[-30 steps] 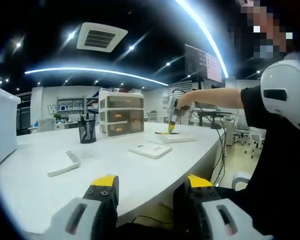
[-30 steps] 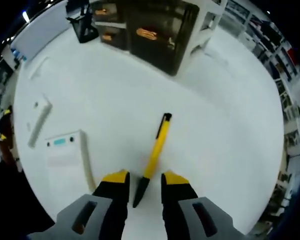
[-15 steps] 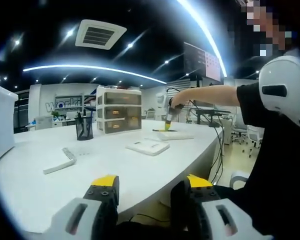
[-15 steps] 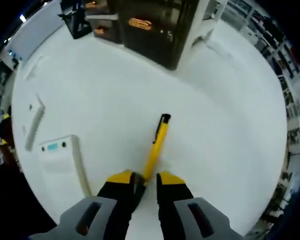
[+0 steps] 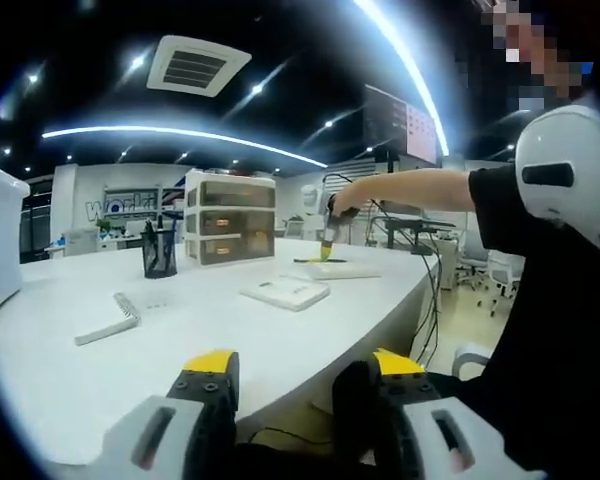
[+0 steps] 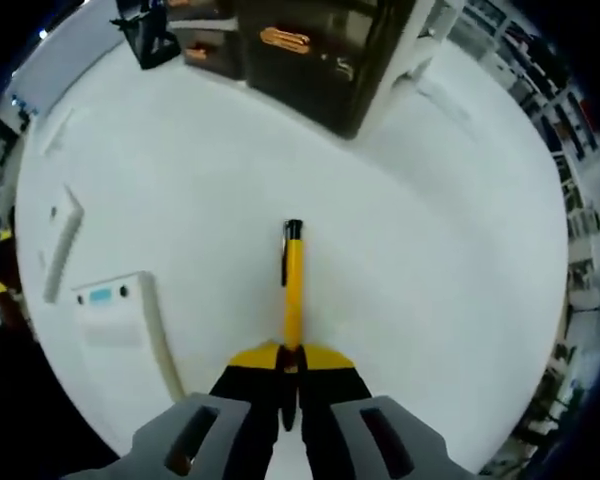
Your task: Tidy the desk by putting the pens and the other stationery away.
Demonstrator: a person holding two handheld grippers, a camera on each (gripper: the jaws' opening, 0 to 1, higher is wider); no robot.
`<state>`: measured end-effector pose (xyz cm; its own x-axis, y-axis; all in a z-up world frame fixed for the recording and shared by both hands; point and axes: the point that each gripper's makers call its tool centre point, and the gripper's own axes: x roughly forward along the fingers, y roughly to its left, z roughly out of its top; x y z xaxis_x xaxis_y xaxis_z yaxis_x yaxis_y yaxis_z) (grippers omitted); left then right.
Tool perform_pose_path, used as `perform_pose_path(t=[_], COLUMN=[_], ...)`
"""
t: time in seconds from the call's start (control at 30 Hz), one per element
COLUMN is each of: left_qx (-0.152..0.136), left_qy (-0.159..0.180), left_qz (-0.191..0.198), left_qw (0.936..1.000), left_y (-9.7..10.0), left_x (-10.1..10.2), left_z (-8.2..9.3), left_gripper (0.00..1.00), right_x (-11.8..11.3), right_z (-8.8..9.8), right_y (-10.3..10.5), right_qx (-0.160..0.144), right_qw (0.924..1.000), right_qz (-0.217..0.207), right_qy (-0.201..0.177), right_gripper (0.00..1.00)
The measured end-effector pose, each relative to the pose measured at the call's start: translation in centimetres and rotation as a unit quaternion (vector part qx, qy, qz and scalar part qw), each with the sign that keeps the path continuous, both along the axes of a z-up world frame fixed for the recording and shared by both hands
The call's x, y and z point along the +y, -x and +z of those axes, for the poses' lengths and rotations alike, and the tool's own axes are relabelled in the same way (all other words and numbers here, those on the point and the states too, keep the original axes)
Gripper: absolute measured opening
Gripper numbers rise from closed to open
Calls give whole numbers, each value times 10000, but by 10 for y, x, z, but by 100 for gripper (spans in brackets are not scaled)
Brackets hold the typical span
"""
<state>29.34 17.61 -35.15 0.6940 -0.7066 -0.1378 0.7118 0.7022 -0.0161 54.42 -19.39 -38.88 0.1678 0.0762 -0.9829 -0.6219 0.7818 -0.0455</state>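
A yellow pen (image 6: 294, 290) with a black cap end points away from me over the white desk (image 6: 440, 230). My right gripper (image 6: 293, 360) is shut on its near end, jaws pressed together around it. In the left gripper view that gripper (image 5: 329, 232) shows far off at the end of a person's outstretched arm, holding the pen just above a white pad (image 5: 337, 270). My left gripper (image 5: 298, 368) stands open near the desk's front edge with nothing between its jaws. A black mesh pen holder (image 5: 160, 254) stands beside a drawer unit (image 5: 230, 220).
A white notebook (image 5: 285, 292) and a white stapler-like bar (image 5: 107, 320) lie on the desk (image 5: 180, 340). A white box with a teal label (image 6: 115, 310) and a dark drawer unit (image 6: 310, 55) sit near the pen. A person stands at the right.
My right gripper's jaws closed on the yellow pen's near end, and the pen swung from slanted to straight ahead and looks lifted off the desk. The left gripper stayed open and hardly moved.
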Motion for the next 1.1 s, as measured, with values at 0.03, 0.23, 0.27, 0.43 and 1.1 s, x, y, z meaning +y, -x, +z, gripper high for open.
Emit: perform_pose_path(t=[0.03, 0.23, 0.27, 0.43, 1.1], left_qx=[-2, -42, -56, -107, -278], left_qy=[4, 116, 143, 202, 891], left_qz=[-9, 24, 42, 37, 56], left_qw=[10000, 9999, 9999, 9997, 9956], left_y=[0, 2, 2, 3, -3], left_x=[0, 3, 4, 1, -1], left_z=[1, 9, 10, 16, 50], left_gripper=[52, 52, 52, 51, 53], right_x=[0, 2, 3, 9, 54], right_z=[0, 3, 4, 21, 97], right_y=[0, 4, 5, 8, 58], right_qx=[-18, -151, -165, -431, -1832], right_qw=[10000, 9999, 9998, 9986, 9680], right_qz=[18, 8, 14, 149, 728], right_qy=[9, -69, -95, -264, -1552], right_gripper=[4, 3, 3, 3, 3])
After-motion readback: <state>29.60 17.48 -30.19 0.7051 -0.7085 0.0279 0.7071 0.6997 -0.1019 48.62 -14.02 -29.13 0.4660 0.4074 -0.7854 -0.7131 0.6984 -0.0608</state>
